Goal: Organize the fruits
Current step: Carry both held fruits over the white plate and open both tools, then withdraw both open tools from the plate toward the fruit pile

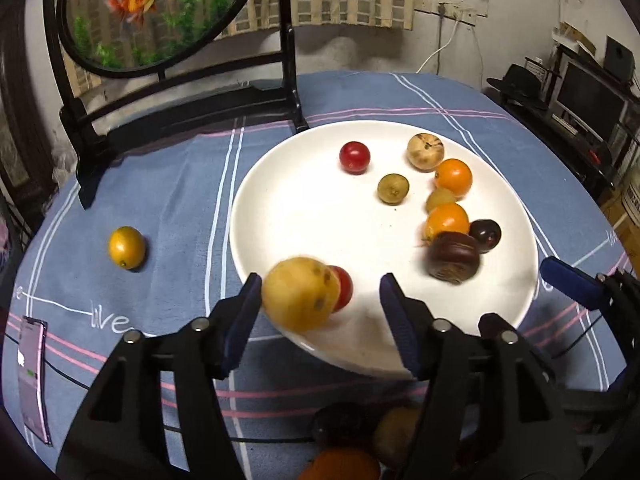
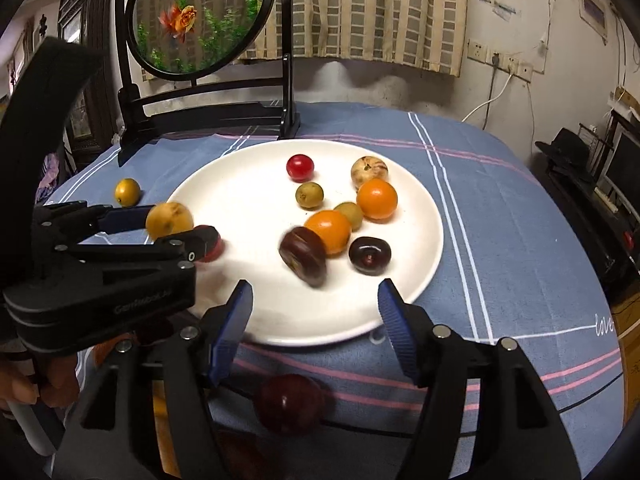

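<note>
A white plate [image 2: 248, 320] sits mid-bench on a blue striped cloth [image 2: 500, 220]. The left claw [image 1: 316, 292] is spread over the plate's near-left rim; a yellow fruit [image 1: 298, 292] sits blurred between its pads, close to the left one, and no pad visibly presses on it. A red tomato [image 1: 344, 288] lies just behind it, touching. The right claw [image 2: 314, 300] is also spread, empty, over the plate's near rim; a blurred dark plum [image 2: 302, 256] lies tilted on the plate just ahead of it.

Toward the plate's right side cluster two oranges [image 2: 376, 199], two olive grapes [image 2: 309, 195], a pale speckled fruit [image 2: 369, 172], a dark cherry [image 2: 369, 255] and a second red tomato [image 2: 299, 167].

Off the plate, a kumquat [image 1: 126, 247] rests on the cloth toward the left edge, and a red plum [image 2: 290, 402] lies at the near edge beneath the right claw. A phone [image 1: 34, 376] lies at the near-left corner. A black stand holding a round fish panel [image 2: 200, 16] rises at the far-left corner, just beside the plate's far rim
</note>
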`<action>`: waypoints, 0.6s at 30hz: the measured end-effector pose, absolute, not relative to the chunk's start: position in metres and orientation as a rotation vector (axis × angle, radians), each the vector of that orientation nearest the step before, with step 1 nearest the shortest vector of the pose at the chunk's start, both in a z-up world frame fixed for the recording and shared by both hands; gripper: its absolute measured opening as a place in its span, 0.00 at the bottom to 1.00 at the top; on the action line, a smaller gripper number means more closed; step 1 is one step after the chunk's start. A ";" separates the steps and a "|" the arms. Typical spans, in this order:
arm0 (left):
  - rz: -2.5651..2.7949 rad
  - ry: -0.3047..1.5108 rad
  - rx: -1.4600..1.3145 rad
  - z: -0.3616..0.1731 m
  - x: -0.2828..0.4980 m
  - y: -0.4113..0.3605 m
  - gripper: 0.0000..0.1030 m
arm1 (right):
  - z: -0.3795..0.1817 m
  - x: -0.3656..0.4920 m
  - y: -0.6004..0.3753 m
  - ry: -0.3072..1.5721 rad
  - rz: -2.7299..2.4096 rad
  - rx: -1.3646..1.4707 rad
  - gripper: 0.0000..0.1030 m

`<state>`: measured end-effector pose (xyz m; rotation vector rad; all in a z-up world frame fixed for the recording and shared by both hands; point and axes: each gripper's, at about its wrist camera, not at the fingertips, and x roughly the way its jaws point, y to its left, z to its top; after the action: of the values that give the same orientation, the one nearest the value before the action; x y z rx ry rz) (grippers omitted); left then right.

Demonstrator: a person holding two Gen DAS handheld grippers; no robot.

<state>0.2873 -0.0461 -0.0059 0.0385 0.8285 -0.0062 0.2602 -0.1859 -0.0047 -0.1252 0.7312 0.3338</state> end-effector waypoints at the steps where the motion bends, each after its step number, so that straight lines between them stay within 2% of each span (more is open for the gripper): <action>1: -0.002 0.822 0.034 -0.004 0.284 -0.045 0.63 | -0.004 0.260 -0.188 0.739 0.340 -0.116 0.63; 15: -0.013 0.849 -0.021 0.003 0.232 -0.021 0.84 | 0.006 0.230 -0.225 0.754 0.326 0.030 0.63; 18: -0.011 0.841 -0.031 0.003 0.216 -0.014 0.86 | 0.002 0.222 -0.238 0.776 0.317 0.084 0.78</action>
<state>0.2156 -0.0144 0.0030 -0.0307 0.8409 -0.0112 0.2216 -0.2383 0.0017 0.0837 0.7761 0.3168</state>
